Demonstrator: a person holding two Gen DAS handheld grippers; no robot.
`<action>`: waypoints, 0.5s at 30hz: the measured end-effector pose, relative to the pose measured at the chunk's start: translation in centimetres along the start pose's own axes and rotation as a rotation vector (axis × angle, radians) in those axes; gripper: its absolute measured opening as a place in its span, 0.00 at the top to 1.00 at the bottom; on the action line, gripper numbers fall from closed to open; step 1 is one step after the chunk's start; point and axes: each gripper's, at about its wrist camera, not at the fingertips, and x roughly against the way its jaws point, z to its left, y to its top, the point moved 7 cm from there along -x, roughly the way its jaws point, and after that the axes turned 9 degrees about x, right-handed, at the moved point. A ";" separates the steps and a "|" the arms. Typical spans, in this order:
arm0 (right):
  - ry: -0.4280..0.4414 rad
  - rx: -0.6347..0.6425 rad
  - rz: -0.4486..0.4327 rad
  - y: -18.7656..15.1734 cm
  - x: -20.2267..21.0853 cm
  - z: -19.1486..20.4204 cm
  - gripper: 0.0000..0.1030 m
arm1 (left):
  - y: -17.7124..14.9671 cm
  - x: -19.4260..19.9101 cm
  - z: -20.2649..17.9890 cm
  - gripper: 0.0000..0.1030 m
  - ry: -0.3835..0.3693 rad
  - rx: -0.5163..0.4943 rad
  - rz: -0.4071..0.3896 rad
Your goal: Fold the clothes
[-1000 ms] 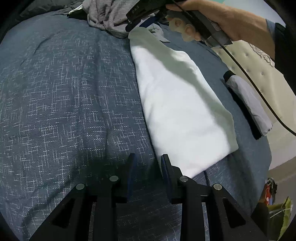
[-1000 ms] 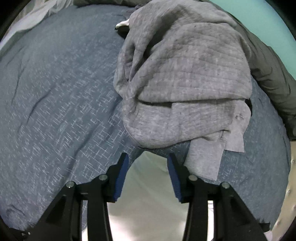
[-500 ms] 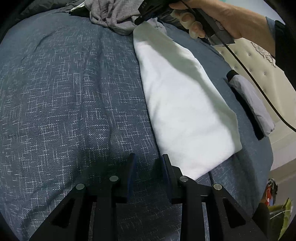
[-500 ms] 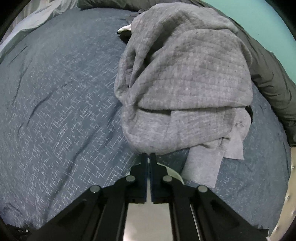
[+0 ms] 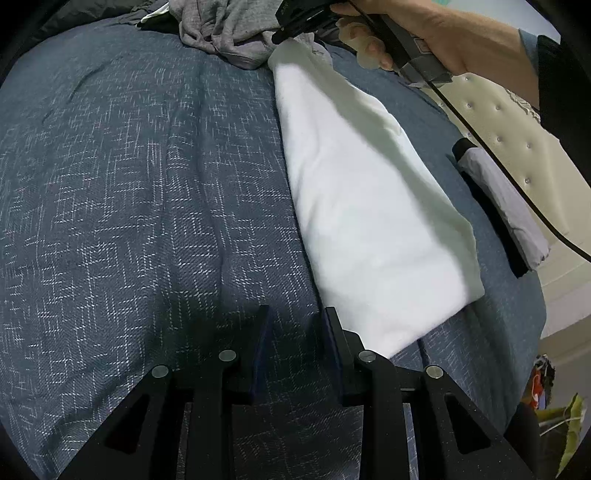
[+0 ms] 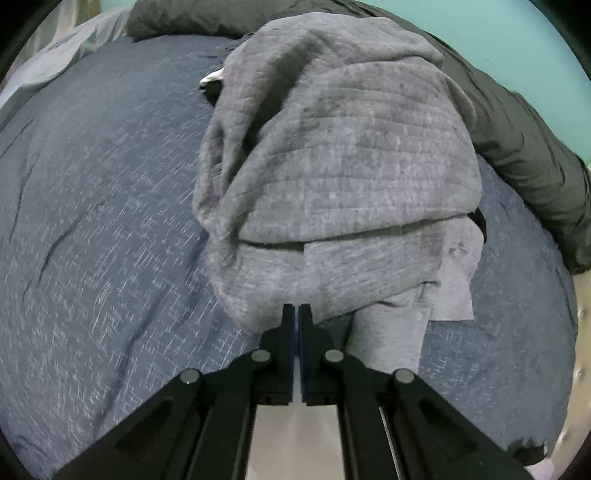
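So on the blue bedspread (image 5: 129,206) the left gripper (image 5: 295,354) hovers at the near edge, its jaws partly spread with nothing between them, only bedding under it. Just right of it lies the white garment (image 5: 365,206), a long folded strip whose long axis runs from the near right corner up to the far end, where it narrows to a point. That far tip is where the right gripper (image 5: 284,33) sits, jaws pressed together; it looks pinched on the white tip, and white cloth shows under its fingers in the right wrist view. The near end of the strip is loose, and the left gripper is nearest it, so I'd guess it takes that corner. Beyond the tip sits a crumpled grey garment (image 6: 332,177), touching the white one.
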 end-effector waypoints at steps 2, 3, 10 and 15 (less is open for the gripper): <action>0.002 -0.030 -0.046 0.3 0.7 -0.6 0.98 | -0.1 0.0 0.0 0.71 -0.001 0.004 0.000; 0.005 -0.047 -0.065 0.3 1.1 -1.0 0.98 | -0.1 0.1 0.0 0.71 -0.001 0.009 -0.002; 0.041 -0.203 -0.187 -0.4 5.1 -4.6 0.98 | 0.1 0.8 0.2 0.71 -0.016 0.068 -0.026; 0.086 -0.279 -0.201 -4.6 8.1 -6.7 0.93 | -0.2 0.8 -0.7 0.60 -0.041 0.095 -0.032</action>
